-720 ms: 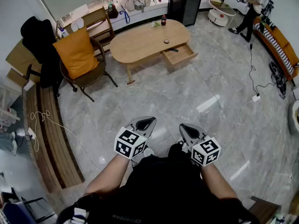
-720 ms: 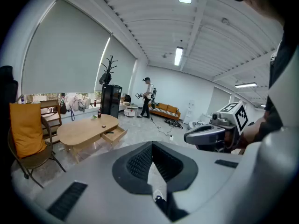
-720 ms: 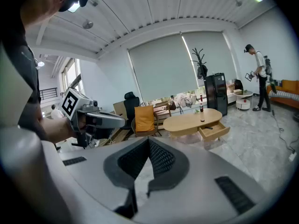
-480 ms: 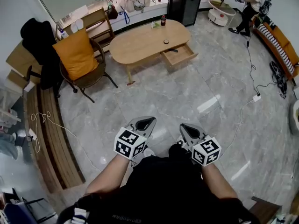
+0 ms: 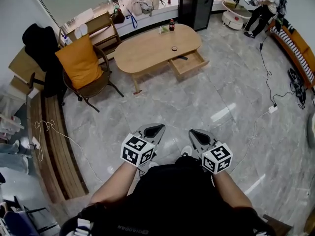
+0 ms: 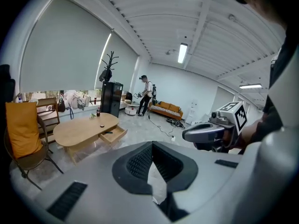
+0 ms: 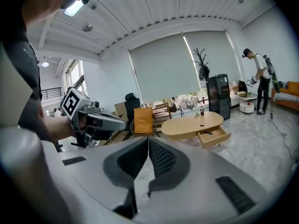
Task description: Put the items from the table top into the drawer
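Left gripper: the left gripper point(image 5: 156, 127) was held close in front of the person's body, above the grey marble floor point(image 5: 197, 107); its jaws were clenched tip to tip with nothing between them.
Right gripper: the right gripper point(image 5: 195, 132) hung just beside the left one at about the same height, its jaws likewise pressed together and empty.
Table: the oval wooden coffee table point(image 5: 147, 48) stood well apart from both grippers, across the floor.
Drawer: the table's drawer point(image 5: 193, 64) was pulled out on the side facing the person; a dark item point(image 5: 182, 57) lay at its inner end, too small to identify.
Items on the table top: a dark drinks bottle with a red label point(image 5: 171, 24) stood upright near the far edge, a small green thing point(image 5: 164, 28) lay just beside it, and a small dark round object point(image 5: 174, 48) sat near the edge above the drawer.
Surroundings: an armchair with an orange cushion point(image 5: 81, 58) stood left of the table; another person point(image 5: 266, 4) stood in the far right corner.
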{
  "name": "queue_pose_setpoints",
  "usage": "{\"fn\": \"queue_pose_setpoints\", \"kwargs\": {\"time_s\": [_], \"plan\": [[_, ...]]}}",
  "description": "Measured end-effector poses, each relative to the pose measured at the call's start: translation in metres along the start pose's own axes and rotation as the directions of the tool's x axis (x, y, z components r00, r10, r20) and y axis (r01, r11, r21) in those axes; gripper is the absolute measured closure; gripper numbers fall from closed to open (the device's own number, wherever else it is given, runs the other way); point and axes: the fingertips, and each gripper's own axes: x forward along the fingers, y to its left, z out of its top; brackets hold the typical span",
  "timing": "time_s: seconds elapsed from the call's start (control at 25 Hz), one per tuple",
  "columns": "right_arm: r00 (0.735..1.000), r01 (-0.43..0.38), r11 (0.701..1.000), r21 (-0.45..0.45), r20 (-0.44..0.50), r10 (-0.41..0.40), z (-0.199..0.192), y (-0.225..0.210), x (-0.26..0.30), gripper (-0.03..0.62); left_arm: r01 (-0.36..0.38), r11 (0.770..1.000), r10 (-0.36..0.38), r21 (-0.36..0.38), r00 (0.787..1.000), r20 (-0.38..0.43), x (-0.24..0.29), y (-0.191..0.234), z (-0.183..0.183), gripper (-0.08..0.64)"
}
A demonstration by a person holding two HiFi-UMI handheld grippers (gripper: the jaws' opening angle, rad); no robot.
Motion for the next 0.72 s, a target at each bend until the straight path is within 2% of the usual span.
{"fn": "queue_pose_setpoints", "kwargs": {"time_s": [0.16, 0.44, 0.72], "plan": [[1.000, -0.005, 1.000, -0.022, -0.002, 0.004, 0.021, -0.048, 0.007, 0.588, -0.006, 0.999, 0.005, -0.051, 1.000, -0.004, 0.040, 0.004, 0.022, 0.560], [0.999, -0.032, 0.998, -0.052, -0.013, 0.031, 0.039, -0.130, 0.000, 0.588, -0.030, 0.999, 0.031, -0.029, 0.999, 0.031, 0.121, -0.001, 0.072, 0.560], [0.999, -0.023, 1.000, 0.020, -0.028, 0.023, 0.033, -0.181, -0.005, 0.588, -0.011, 1.000, 0.009, -0.026, 0.998, -0.056, 0.170, -0.006, 0.074, 0.560]]}}
